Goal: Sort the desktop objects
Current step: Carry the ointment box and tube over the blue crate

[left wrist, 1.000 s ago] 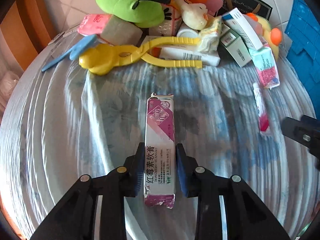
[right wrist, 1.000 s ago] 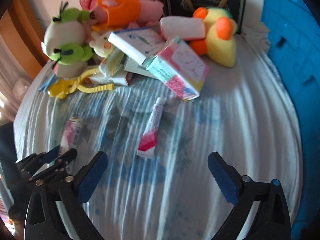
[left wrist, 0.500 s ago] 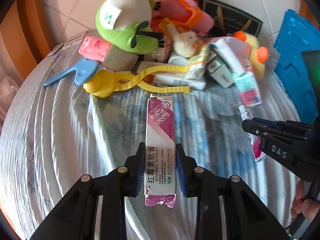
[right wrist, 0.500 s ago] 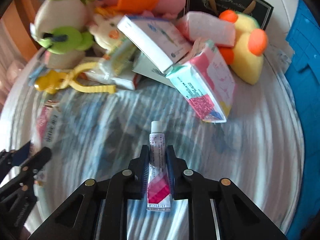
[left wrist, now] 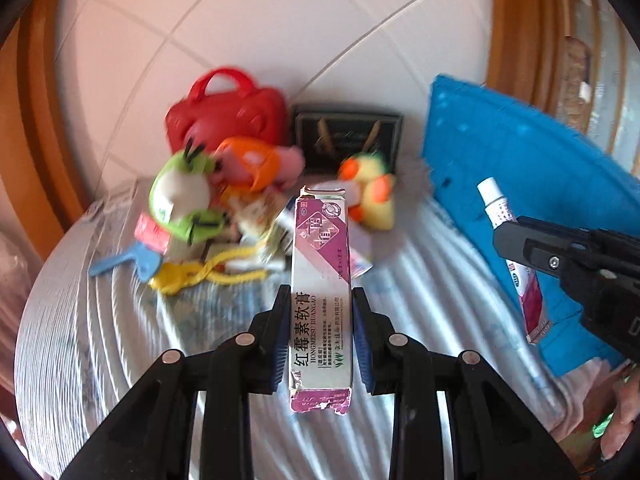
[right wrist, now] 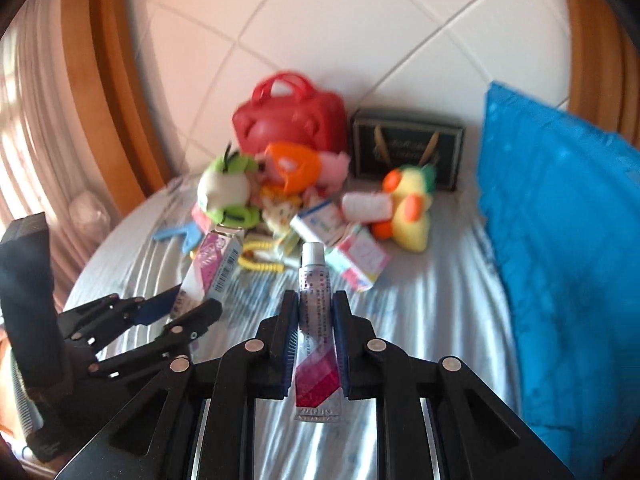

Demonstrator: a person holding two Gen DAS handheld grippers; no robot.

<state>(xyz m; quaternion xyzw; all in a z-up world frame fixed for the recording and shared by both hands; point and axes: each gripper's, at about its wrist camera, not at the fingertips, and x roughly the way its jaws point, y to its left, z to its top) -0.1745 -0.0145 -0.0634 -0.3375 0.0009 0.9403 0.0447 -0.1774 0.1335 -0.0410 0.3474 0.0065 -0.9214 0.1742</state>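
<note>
I've lifted both grippers off the cloth (right wrist: 420, 312), my left gripper (left wrist: 320, 336) squeezing the purple box (left wrist: 322, 292) and my right gripper (right wrist: 316, 340) newly squeezed on the little tube (right wrist: 316, 320), so I think both can be sorted now.

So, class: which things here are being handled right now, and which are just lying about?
In hand:
- ointment box, in left gripper
- ointment tube, in right gripper

Lying about:
- red bag
- yellow duck plush
- green bird plush
- blue crate
</note>
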